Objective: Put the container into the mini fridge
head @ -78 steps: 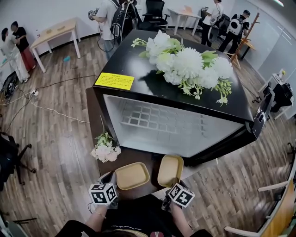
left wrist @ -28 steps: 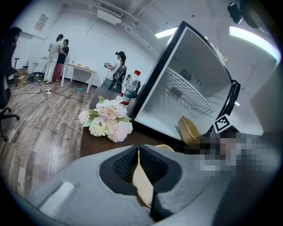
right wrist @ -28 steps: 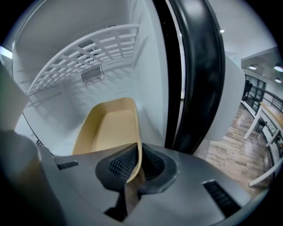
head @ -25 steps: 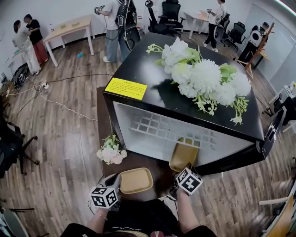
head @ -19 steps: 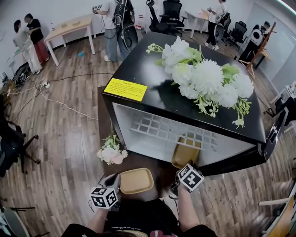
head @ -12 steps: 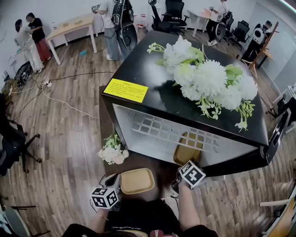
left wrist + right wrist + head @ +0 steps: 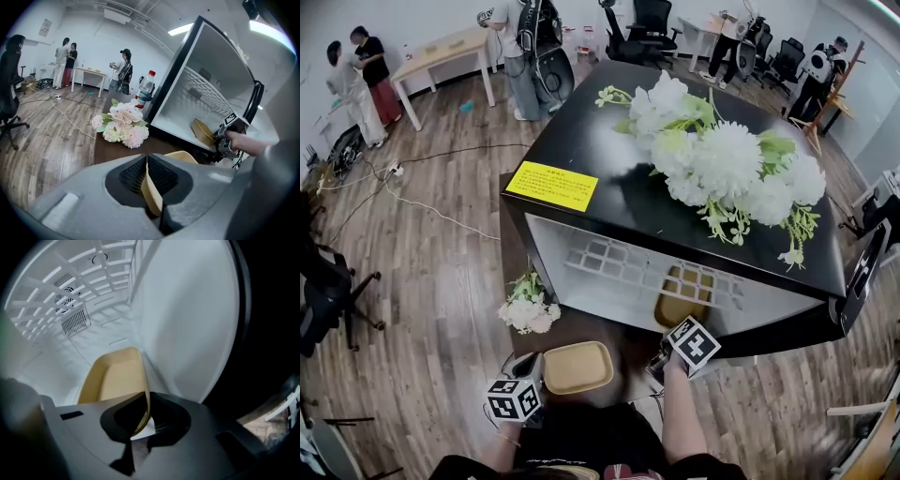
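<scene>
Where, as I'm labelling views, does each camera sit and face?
Head view: on the head, down at the mini fridge; left gripper and right gripper show.
Left gripper view: along jaws shut on the outer container, toward the fridge; right gripper shows.
Right gripper view: into the fridge; jaws opening, inner container's rim between them.
All share the inner container.

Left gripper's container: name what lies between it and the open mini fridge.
Head view: only bare dark tabletop separates the container from the mini fridge; the pink flowers sit left of that stretch.
</scene>
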Motion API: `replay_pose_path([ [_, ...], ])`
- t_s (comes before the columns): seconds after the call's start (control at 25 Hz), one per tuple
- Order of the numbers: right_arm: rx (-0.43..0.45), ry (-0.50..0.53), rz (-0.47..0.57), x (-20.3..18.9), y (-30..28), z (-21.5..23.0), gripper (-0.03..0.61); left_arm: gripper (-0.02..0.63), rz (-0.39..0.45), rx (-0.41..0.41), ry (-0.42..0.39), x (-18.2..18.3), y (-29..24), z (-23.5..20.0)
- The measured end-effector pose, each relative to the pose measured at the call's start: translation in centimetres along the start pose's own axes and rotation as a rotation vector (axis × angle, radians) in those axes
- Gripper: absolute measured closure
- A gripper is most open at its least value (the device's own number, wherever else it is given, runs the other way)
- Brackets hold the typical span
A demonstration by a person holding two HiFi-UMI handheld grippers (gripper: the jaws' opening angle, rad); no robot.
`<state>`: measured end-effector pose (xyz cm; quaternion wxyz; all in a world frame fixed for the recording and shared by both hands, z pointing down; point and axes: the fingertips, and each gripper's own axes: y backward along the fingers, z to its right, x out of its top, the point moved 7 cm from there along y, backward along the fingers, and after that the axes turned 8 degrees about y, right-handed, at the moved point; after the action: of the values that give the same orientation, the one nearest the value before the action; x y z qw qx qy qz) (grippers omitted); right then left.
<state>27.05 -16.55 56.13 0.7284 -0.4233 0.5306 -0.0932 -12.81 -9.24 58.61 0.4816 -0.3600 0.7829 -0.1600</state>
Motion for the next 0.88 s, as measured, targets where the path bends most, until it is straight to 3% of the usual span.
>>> replay_pose_path([
  [0.32,0.003,-0.015,-0.015,0.24,-0.19,-0.19,0.541,0.603,-0.010,0.019,-0.010,-0.03,0.00,-0.13],
  [0.48,0.055,-0.039,-0.004,0.20,-0.38,-0.57,0.442,0.603,-0.014,0.022,-0.022,-0.01,-0.10,-0.05],
  [0.88,0.150,-0.063,0.059,0.27,0.49,-0.81,0.348,0.603,0.011,0.024,-0.016,0.19,0.23,-0.03],
])
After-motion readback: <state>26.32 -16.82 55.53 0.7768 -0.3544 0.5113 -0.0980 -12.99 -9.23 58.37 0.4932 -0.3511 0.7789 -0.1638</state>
